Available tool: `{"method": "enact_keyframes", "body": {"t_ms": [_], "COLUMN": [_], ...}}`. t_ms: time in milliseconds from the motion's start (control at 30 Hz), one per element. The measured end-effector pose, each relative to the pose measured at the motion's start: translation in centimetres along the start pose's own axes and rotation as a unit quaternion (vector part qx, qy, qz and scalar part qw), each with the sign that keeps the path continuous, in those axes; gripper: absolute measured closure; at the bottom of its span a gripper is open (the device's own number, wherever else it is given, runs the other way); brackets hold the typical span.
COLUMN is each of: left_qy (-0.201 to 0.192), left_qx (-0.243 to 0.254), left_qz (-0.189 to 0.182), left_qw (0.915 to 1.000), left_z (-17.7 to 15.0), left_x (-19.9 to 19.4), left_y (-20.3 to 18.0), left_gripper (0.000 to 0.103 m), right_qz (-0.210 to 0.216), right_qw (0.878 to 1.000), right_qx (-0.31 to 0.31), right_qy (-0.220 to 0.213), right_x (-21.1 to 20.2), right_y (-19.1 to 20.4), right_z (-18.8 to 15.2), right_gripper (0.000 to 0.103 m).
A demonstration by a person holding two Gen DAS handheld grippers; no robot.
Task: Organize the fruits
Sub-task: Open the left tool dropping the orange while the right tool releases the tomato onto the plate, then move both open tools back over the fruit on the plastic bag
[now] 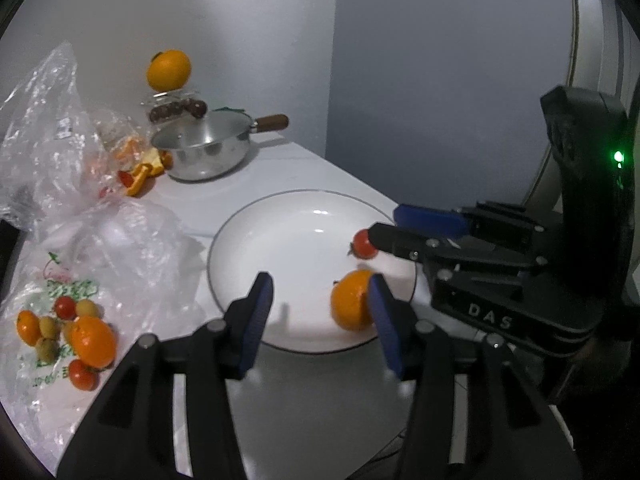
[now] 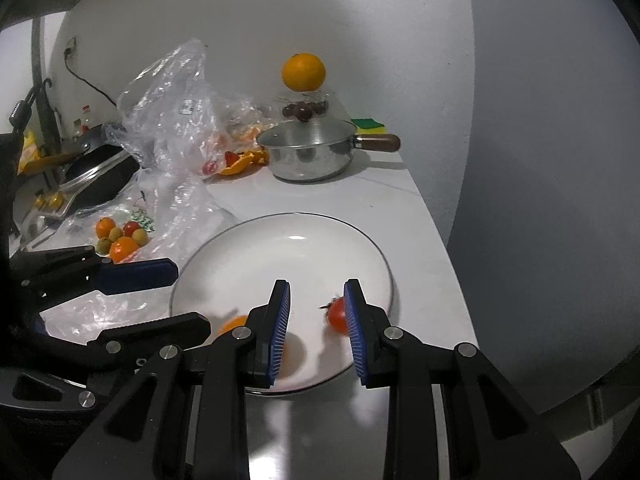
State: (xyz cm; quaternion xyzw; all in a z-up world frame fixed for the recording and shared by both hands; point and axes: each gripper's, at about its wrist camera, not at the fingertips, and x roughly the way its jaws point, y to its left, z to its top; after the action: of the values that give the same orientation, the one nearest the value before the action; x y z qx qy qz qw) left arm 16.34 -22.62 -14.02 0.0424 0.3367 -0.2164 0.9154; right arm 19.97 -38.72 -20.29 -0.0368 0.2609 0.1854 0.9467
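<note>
Countertop point(image 2: 360, 196) white, grey walls point(image 1: 440, 80), plate point(image 2: 280, 256) with tomato point(image 2: 338, 315), both hand-held grippers spread, left point(image 1: 320, 312), right point(image 2: 318, 328).

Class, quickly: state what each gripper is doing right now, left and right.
Left gripper: open, holding nothing; small orange sits by one finger.
Right gripper: open, holding nothing; cherry tomato beside one pad.

Left gripper point(image 1: 320, 316) jaws apart over plate point(image 1: 288, 240); bare plate ahead. Mandarin point(image 1: 350, 300) touches its right finger; right gripper point(image 1: 400, 228) crosses beyond, beside tomato point(image 1: 364, 244). Left: plastic bags point(image 1: 100, 240), fruit pile point(image 1: 68, 332). Far ahead: saucepan point(image 1: 204, 152) near the wall.
</note>
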Motion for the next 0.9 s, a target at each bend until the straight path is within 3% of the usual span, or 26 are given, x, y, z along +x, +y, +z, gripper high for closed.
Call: {"method": "enact_keyframes", "body": {"t_ms": [333, 467, 900], "left_qy": [-0.018, -0.031, -0.049], "left_qx": [-0.014, -0.026, -0.048], "left_qz": [0.019, 0.03, 0.058], "left_qw": [0.9996, 0.9987, 0.9959], "left_z": [-1.0, -1.2, -2.9], "left_x": [-2.7, -3.8, -6.8], "left_y": [2.2, 3.4, 7.1], "left_gripper": [0.051, 0.034, 0.034], "right_qz": [0.007, 0.011, 0.027], "right_qw": [1.0, 1.0, 0.998], "right_qx": [-0.019, -0.026, -0.051], "right_qy": [-0.007, -0.008, -0.009], "right_x": [-0.5, -0.5, 0.7], "right_y": [3.1, 4.4, 8.9], "right_z": [0.7, 1.0, 2.1], "right_gripper": [0.074, 0.074, 0.073]}}
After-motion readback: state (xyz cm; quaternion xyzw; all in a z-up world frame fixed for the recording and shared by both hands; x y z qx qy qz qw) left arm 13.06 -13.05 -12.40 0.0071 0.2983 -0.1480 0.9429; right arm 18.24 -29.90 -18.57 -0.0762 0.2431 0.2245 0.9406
